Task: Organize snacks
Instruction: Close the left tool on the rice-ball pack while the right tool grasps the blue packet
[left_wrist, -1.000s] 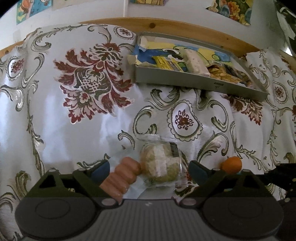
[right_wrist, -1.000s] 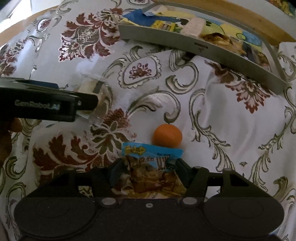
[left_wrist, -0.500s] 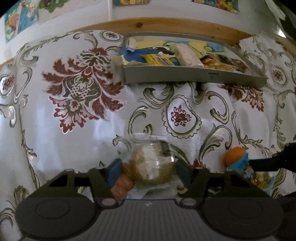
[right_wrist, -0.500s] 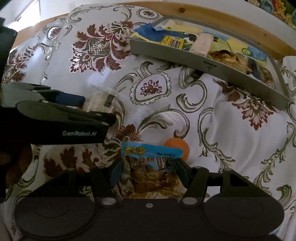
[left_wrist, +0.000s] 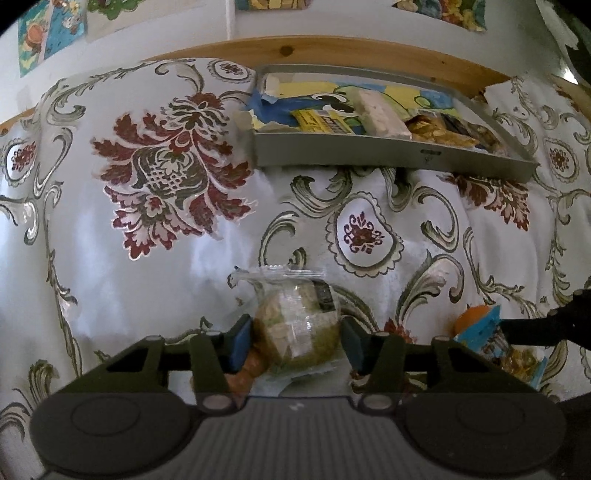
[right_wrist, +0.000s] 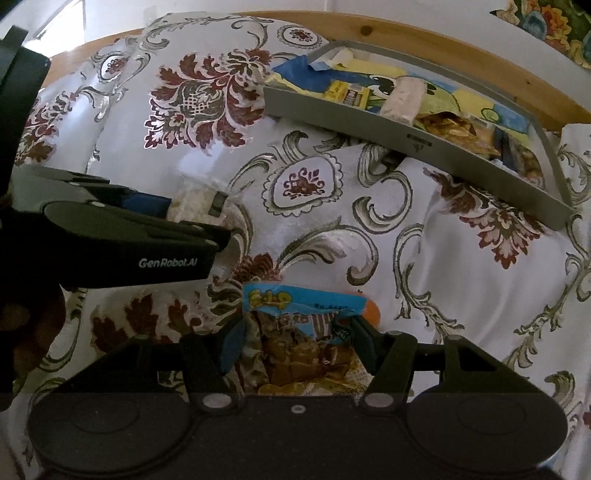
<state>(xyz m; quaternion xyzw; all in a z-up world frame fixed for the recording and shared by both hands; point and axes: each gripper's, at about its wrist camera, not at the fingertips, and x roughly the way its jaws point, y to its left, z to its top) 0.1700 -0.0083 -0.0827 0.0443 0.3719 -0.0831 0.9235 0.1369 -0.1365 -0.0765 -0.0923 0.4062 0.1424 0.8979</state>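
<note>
A round pale-green cake in clear wrap (left_wrist: 299, 328) sits between the blue pads of my left gripper (left_wrist: 295, 332), which is shut on it. An orange sausage pack (left_wrist: 242, 371) lies under the left finger. My right gripper (right_wrist: 295, 332) is shut on a blue-topped bag of brown snacks (right_wrist: 295, 332). A small orange (right_wrist: 371, 310) peeks out behind that bag. In the right wrist view the left gripper (right_wrist: 218, 236) stands to the left with the wrapped cake (right_wrist: 195, 201). The grey tray (left_wrist: 369, 151) at the back holds several snacks.
The table carries a glossy white cloth with red and grey floral print (left_wrist: 166, 177). A wooden edge (left_wrist: 332, 48) and a wall with pictures run behind the tray (right_wrist: 406, 133). The right gripper's bag (left_wrist: 480, 325) and the orange (left_wrist: 471, 317) lie to the right in the left wrist view.
My left gripper's fingers have closed in on the wrapped cake. The right gripper has risen with the bag, which now covers most of the orange. The tray looks nearer.
</note>
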